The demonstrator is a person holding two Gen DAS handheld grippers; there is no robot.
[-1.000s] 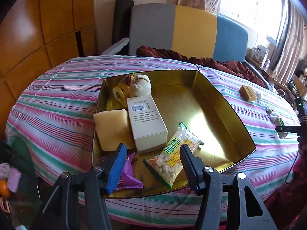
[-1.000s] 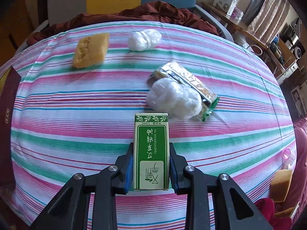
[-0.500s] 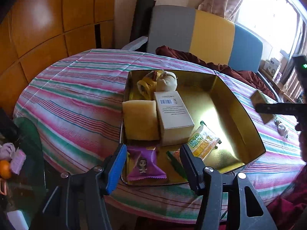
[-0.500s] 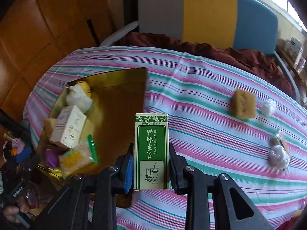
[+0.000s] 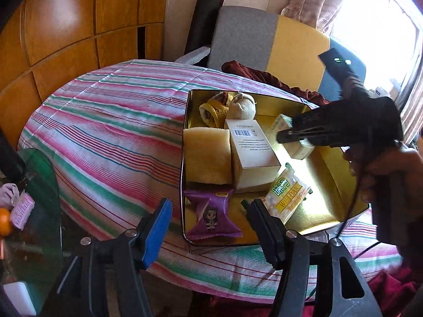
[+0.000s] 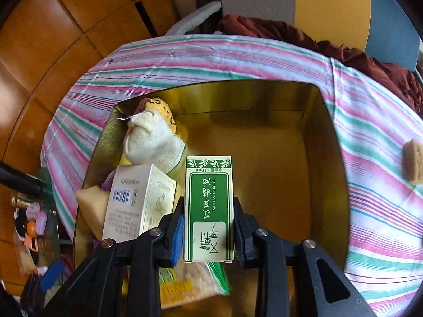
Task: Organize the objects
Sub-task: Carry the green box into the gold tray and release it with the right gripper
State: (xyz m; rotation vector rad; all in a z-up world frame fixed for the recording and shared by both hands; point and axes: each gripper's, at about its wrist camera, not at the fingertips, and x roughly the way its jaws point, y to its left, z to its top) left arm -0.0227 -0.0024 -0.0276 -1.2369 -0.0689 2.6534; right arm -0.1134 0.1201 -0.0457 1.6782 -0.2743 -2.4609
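A round worktop (image 6: 238, 52) under a pink, green and white striped cloth fills most of both views. On it sits a large gold metal tin (image 6: 325, 137), centre frame in the right wrist view. Along the tin's left side lie a pale yellow foam sponge (image 5: 207, 155), a tall white carton with a barcode (image 5: 251, 155), a rolled white sock (image 6: 152, 142), a purple snack packet (image 5: 211, 218) and a clear bag of peanuts (image 5: 288, 198). The right gripper (image 6: 208, 227) is clamped on a green-and-white essential oil box (image 6: 208, 206), held above the tin's floor just beside the white carton. The left gripper (image 5: 208, 227), lower centre of its view, hangs with jaws wide apart and empty at the tin's near edge.
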